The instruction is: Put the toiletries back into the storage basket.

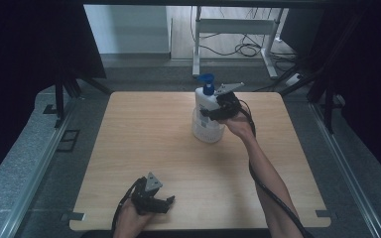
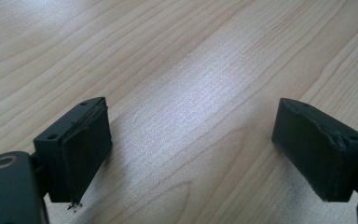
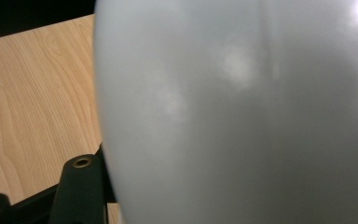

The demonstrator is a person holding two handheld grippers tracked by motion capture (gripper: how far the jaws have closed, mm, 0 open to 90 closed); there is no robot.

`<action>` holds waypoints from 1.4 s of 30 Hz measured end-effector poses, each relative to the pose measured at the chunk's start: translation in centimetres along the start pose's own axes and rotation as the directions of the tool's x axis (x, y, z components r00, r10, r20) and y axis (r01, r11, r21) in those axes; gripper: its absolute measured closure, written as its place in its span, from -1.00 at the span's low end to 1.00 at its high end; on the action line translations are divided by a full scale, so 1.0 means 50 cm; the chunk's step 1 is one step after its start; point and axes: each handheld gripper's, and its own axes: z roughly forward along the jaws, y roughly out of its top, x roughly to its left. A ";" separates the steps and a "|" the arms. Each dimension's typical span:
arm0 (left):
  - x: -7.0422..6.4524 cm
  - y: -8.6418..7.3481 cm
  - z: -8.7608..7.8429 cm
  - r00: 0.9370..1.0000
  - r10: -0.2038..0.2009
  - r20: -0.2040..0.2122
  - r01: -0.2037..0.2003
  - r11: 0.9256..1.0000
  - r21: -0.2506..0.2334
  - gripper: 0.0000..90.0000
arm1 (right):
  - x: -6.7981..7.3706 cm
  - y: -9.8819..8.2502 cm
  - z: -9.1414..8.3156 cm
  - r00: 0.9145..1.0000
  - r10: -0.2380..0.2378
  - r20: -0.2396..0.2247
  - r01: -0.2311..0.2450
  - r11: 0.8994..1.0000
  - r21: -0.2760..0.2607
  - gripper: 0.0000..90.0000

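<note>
The right gripper has its jaws clamped on the body of the white pump bottle, which stands upright toward the far middle of the bench. To set it down well, I'd keep it vertical, lower it gently until the base sits flat, and only then let go. The left gripper rests near the front edge, jaws wide apart and empty.
</note>
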 end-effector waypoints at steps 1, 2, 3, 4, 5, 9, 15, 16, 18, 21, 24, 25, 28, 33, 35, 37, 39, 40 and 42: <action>0.000 0.000 0.000 1.000 -0.002 0.000 0.002 1.000 -0.001 -0.75 | 0.000 -0.002 0.003 1.000 -0.004 0.000 0.004 1.000 0.002 -0.16; 0.000 0.000 0.000 1.000 -0.002 0.001 0.002 1.000 -0.002 -0.75 | 0.001 -0.004 0.006 1.000 -0.001 0.001 0.001 1.000 0.003 -0.16; 0.000 0.000 0.000 1.000 -0.002 0.001 0.002 1.000 -0.002 -0.75 | 0.001 -0.006 0.008 1.000 -0.002 0.000 0.002 1.000 0.005 -0.16; 0.000 0.000 0.000 1.000 -0.002 0.001 0.002 1.000 -0.002 -0.75 | 0.001 -0.007 0.010 1.000 -0.002 0.000 0.002 1.000 0.006 -0.16; 0.000 0.000 0.000 1.000 -0.002 0.001 0.002 1.000 -0.002 -0.75 | 0.001 -0.009 0.013 1.000 -0.003 -0.001 0.003 1.000 0.005 -0.16; 0.000 0.000 0.000 1.000 -0.003 0.001 0.003 1.000 -0.002 -0.75 | 0.000 -0.014 0.019 1.000 0.002 -0.003 -0.002 1.000 0.006 -0.16; 0.000 0.000 0.000 1.000 -0.003 0.001 0.003 1.000 -0.002 -0.75 | -0.004 -0.026 0.025 1.000 0.007 -0.004 -0.007 1.000 0.010 -0.17; 0.000 0.000 0.000 1.000 -0.003 0.001 0.003 1.000 -0.002 -0.75 | -0.006 -0.027 0.025 1.000 0.009 -0.005 -0.009 1.000 0.004 -0.17; 0.000 0.000 0.000 1.000 -0.002 0.001 0.002 1.000 -0.002 -0.75 | -0.009 -0.032 0.025 1.000 0.021 -0.005 -0.021 1.000 -0.005 -0.17; 0.000 0.000 0.000 1.000 0.000 0.000 0.000 1.000 0.000 -0.75 | -0.016 -0.038 0.023 0.999 0.035 -0.016 -0.036 0.999 -0.019 -0.17; 0.000 0.000 0.000 1.000 -0.002 0.000 0.002 1.000 -0.001 -0.75 | -0.021 -0.041 0.019 0.999 0.041 -0.021 -0.041 0.999 -0.017 -0.18; 0.000 0.000 0.000 1.000 -0.002 0.000 0.002 1.000 -0.002 -0.75 | -0.021 -0.041 0.019 0.999 0.040 -0.021 -0.041 0.999 -0.016 -0.18; 0.000 0.000 0.000 1.000 -0.002 0.000 0.002 1.000 -0.002 -0.75 | -0.020 -0.039 0.019 0.999 0.040 -0.022 -0.040 0.999 -0.010 -0.19; 0.000 0.000 0.000 1.000 -0.003 0.000 0.003 1.000 -0.002 -0.75 | -0.019 -0.037 0.018 0.999 0.040 -0.025 -0.040 0.999 -0.001 -0.21; 0.000 0.000 0.000 1.000 -0.002 0.000 0.002 1.000 -0.002 -0.75 | -0.019 -0.037 0.018 0.999 0.043 -0.028 -0.043 0.999 0.002 -0.25; 0.000 0.000 0.000 1.000 -0.002 0.000 0.002 1.000 -0.002 -0.75 | -0.018 -0.037 0.018 0.999 0.045 -0.028 -0.045 0.999 0.007 -0.30; 0.000 0.000 0.000 1.000 -0.002 0.000 0.002 1.000 -0.002 -0.75 | -0.017 -0.037 0.016 0.999 0.042 -0.029 -0.042 0.999 0.008 -0.33; 0.000 0.000 0.000 1.000 -0.002 0.000 0.002 1.000 -0.002 -0.75 | -0.017 -0.037 0.015 0.999 0.041 -0.032 -0.041 0.999 0.006 -0.35; 0.000 0.000 0.000 1.000 -0.002 0.000 0.002 1.000 -0.002 -0.75 | -0.016 -0.037 0.015 0.998 0.040 -0.039 -0.040 0.999 0.006 -0.41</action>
